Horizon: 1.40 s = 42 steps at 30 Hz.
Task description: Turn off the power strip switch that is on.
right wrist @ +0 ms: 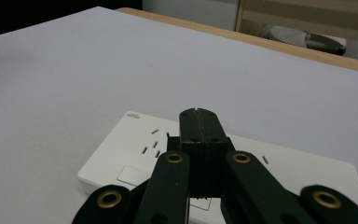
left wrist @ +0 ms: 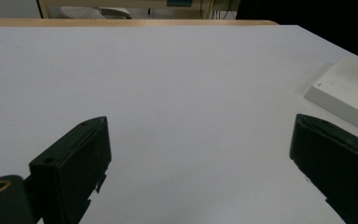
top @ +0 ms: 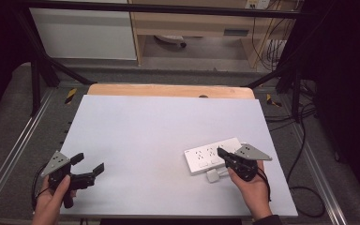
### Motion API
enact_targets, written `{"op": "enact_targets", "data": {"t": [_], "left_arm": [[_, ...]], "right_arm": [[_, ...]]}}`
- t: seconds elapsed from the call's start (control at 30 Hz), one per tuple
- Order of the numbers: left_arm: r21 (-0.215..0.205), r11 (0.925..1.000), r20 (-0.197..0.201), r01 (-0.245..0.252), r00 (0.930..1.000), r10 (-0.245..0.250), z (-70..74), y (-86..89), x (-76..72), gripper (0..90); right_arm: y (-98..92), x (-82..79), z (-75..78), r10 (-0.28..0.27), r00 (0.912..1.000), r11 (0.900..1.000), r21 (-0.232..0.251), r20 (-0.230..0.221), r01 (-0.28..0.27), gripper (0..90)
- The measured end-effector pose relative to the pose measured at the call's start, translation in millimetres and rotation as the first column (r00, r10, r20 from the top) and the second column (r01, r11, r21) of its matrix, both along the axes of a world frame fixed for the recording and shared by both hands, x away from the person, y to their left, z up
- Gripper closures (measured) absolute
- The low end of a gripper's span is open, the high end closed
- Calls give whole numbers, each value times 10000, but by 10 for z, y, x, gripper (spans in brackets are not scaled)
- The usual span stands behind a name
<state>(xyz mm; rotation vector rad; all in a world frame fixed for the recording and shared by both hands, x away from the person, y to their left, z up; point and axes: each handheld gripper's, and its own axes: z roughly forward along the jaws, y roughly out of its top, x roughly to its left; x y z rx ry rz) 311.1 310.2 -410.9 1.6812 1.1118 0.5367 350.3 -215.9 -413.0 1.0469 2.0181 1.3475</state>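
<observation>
White power strip (top: 213, 155) near the surface's (top: 159, 126) right front corner. Right gripper (top: 221, 152) jaws closed empty over its top, likely pressing a switch. Left gripper (top: 88, 164) jaws wide open, idle by front-left edge. Next: steady downward push.

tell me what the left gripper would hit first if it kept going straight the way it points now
Probably nothing: ahead of the left gripper, between its open fingers, lies bare white table. The power strip sits off to one side, likely outside that line, though depth is hard to judge.
</observation>
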Motion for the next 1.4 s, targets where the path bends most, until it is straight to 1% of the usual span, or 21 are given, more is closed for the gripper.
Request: {"op": "enact_targets", "data": {"t": [0.2,0.4,0.5,0.67,0.8,1.4], "left_arm": [[-3,10000,-11,4,10000,-4,-1,-1,1,52],[26,10000,-37,42,10000,-42,-6,-7,2,51],[78,10000,-59,47,10000,-47,-10,-7,4,51],[32,10000,-112,57,9999,-57,-12,-13,4,50],[55,10000,-141,-32,9999,33,-11,-8,8,50],[64,10000,-152,21,9999,-20,-14,-21,7,50]], "right_arm": [[-2,10,-31,34,10000,10000,-58,-90,-34,900],[-1,19,-68,11,9998,9997,-225,-208,-15,900],[-8,19,-79,-66,9995,9997,-227,-310,59,900],[-5,30,-109,-67,9990,9997,-224,-441,57,900],[9,30,-134,-32,9985,9995,-320,-542,15,900],[86,60,-216,118,9961,9967,-794,-878,-188,900]]}}
